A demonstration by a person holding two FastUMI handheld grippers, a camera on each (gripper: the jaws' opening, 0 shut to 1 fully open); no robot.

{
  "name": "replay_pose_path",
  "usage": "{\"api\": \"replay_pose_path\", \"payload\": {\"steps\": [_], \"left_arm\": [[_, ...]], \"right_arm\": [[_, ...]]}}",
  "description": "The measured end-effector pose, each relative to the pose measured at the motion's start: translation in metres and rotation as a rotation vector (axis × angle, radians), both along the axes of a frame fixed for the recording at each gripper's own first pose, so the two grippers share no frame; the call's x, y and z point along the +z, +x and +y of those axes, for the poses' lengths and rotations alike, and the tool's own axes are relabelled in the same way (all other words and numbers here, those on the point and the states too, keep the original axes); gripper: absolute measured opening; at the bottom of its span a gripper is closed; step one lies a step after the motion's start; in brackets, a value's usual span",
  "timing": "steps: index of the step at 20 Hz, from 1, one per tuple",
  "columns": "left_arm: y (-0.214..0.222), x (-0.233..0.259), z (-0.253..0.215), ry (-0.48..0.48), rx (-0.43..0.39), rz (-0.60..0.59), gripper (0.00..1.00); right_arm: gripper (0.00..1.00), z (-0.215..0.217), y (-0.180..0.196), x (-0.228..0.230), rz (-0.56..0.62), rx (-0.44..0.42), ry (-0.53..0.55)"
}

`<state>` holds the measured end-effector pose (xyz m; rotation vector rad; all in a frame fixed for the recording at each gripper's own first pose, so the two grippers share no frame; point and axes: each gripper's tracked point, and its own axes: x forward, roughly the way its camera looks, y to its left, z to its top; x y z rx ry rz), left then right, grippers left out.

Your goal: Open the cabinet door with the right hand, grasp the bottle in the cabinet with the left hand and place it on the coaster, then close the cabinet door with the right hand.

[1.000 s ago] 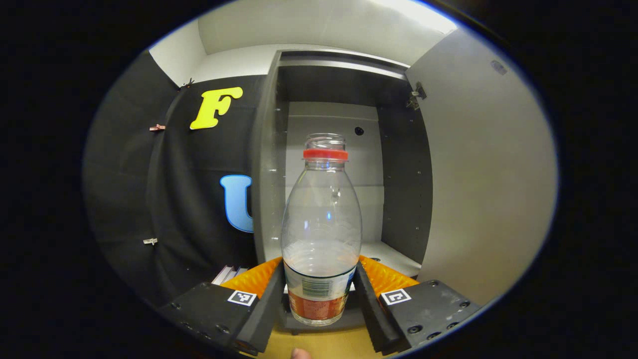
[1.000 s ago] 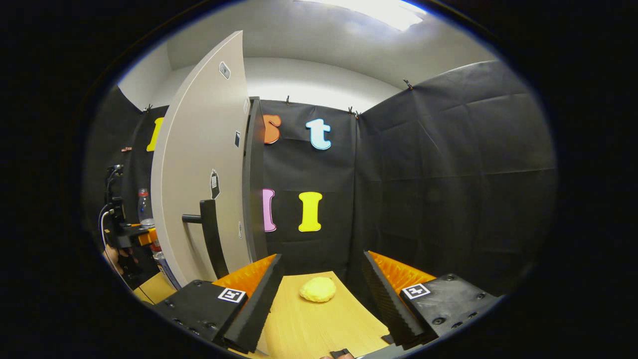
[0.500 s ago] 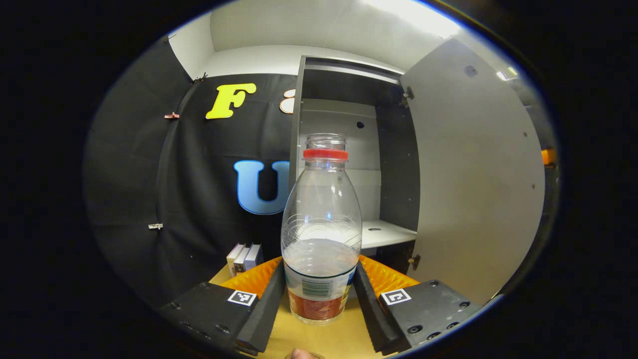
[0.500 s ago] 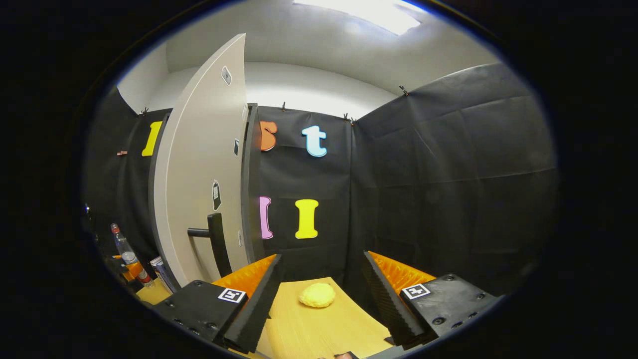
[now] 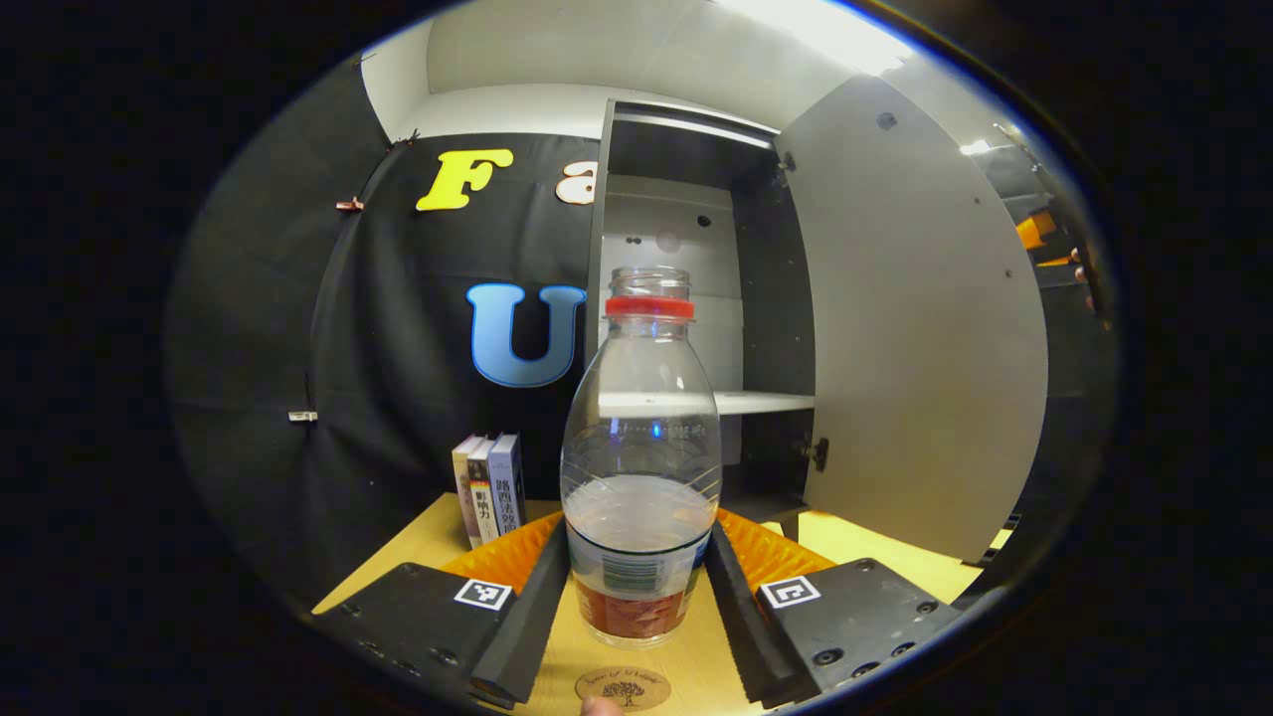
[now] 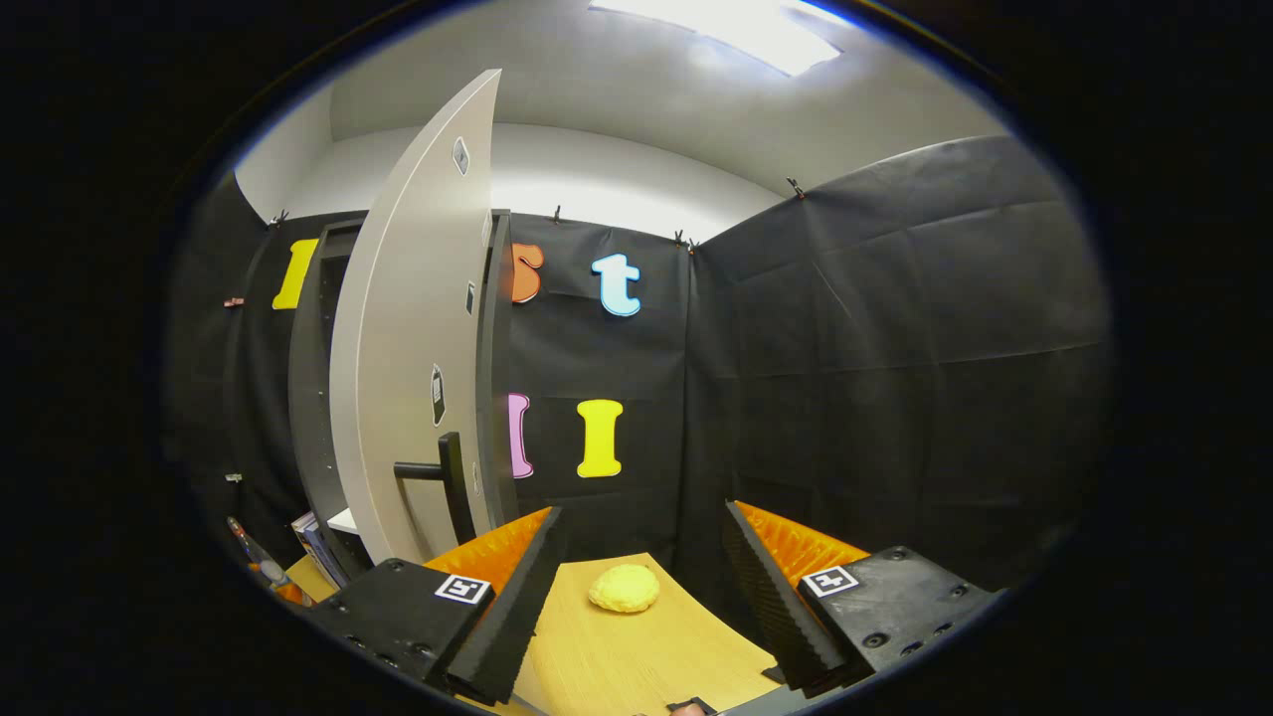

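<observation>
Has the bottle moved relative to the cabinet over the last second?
Yes. The bottle, gripped by the left gripper, has backed out of the cabinet.

Black cloth walls [image 6: 895, 348] enclose a light wooden surface [image 6: 617, 646]. White upper wall [image 6: 617, 164] and ceiling light [image 6: 736, 25] above. Three upright books [image 5: 489, 487] stand far left against the cloth.

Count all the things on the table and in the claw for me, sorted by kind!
Books: 3
Bottle, held in the left claw: 1
Coaster: 1
Yellow lump: 1
Total: 6
</observation>
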<state>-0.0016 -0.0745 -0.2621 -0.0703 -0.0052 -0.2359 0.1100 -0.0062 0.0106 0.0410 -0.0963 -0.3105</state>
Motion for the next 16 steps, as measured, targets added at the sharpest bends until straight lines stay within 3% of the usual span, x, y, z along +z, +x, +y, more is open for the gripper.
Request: {"api": "replay_pose_path", "payload": {"steps": [8, 16], "left_arm": [[-0.003, -0.095, -0.001, 0.003, -0.071, 0.086, 0.77], [0.004, -0.146, -0.007, 0.025, -0.127, 0.114, 0.77]], "right_arm": [[0.98, -0.008, -0.007, -0.001, 0.014, -0.064, 0.000], [0.98, -0.009, -0.015, -0.004, 0.047, -0.097, 0.001]]}}
